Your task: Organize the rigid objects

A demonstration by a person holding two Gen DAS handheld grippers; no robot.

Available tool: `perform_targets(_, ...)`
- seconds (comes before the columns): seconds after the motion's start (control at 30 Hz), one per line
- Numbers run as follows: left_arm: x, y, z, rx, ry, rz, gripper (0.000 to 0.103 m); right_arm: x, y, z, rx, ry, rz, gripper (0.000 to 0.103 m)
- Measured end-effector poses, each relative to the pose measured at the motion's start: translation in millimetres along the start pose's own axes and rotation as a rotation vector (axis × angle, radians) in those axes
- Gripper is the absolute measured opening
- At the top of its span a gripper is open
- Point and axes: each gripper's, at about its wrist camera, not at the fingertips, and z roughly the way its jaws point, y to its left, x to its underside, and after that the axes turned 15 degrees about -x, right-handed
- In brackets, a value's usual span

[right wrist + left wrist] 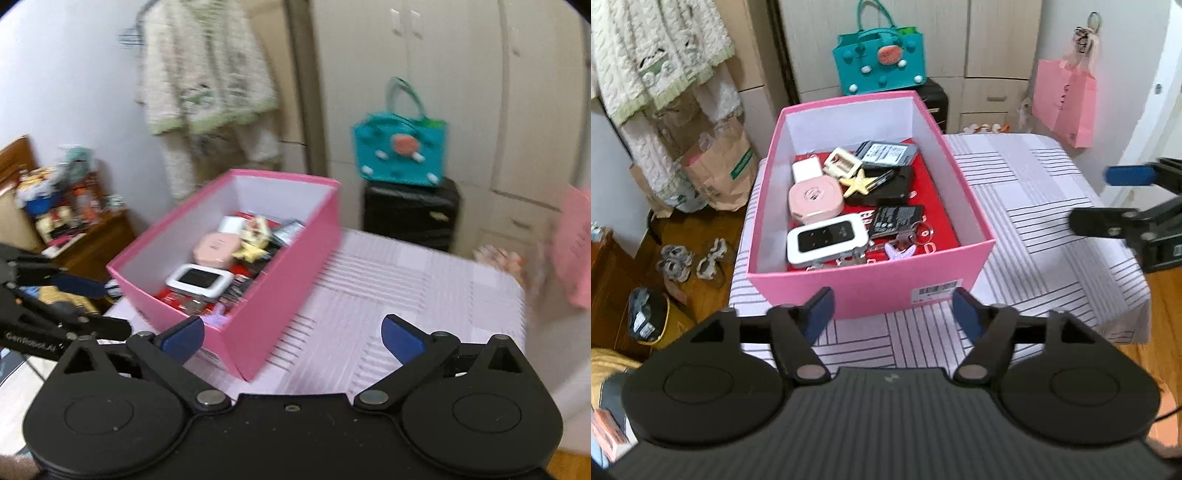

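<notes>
A pink open box (871, 286) with white inner walls stands on a striped table (1034, 206). Inside lie several small items: a white device with a black screen (827, 240), a round pink case (815, 199), a yellow star (857, 183), a grey battery pack (887, 154) and a black battery (895, 220). My left gripper (893, 314) is open and empty, just in front of the box's near wall. My right gripper (291, 338) is open and empty at the box's (280, 280) right near corner; it also shows in the left wrist view (1108, 199).
A teal handbag (879, 61) sits on a black suitcase (412, 212) behind the table. A pink paper bag (1065, 103) hangs at right. Paper bags (720, 166) and slippers (690, 258) are on the wooden floor at left. Clothes (207, 74) hang on the wall.
</notes>
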Motion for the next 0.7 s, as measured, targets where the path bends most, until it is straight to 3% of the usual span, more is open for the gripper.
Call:
perform_targets(0.07,4.1,-1.7,3.2,-0.031,0.005,-0.015,0.09,6.8,-5.9,-8.7,-0.012,-0.017,0.046,0.103)
perform_targets(0.2,7.8,-4.1,7.7,-0.069,0.041,-0.038,0.092,19.9,-11.5,-27.2,-0.047,-0.053,0.111,0.103)
perform_targets(0.43,11.9,-11.6,3.8,-0.073,0.068,-0.079,0.096,34.9,5.9,-38.6,0.115,-0.112,0.065,0.103)
perform_targets(0.53,12.3,-14.8,-3.4,-0.049,0.048,-0.097,0.096,35.9,8.4,-38.3,0.135,-0.1,0.056,0.103)
perform_targets(0.7,11.0,-24.7,-10.4,-0.078,0.023,-0.094,0.101,35.4,11.5,-32.7,0.103,-0.034,0.072,0.103)
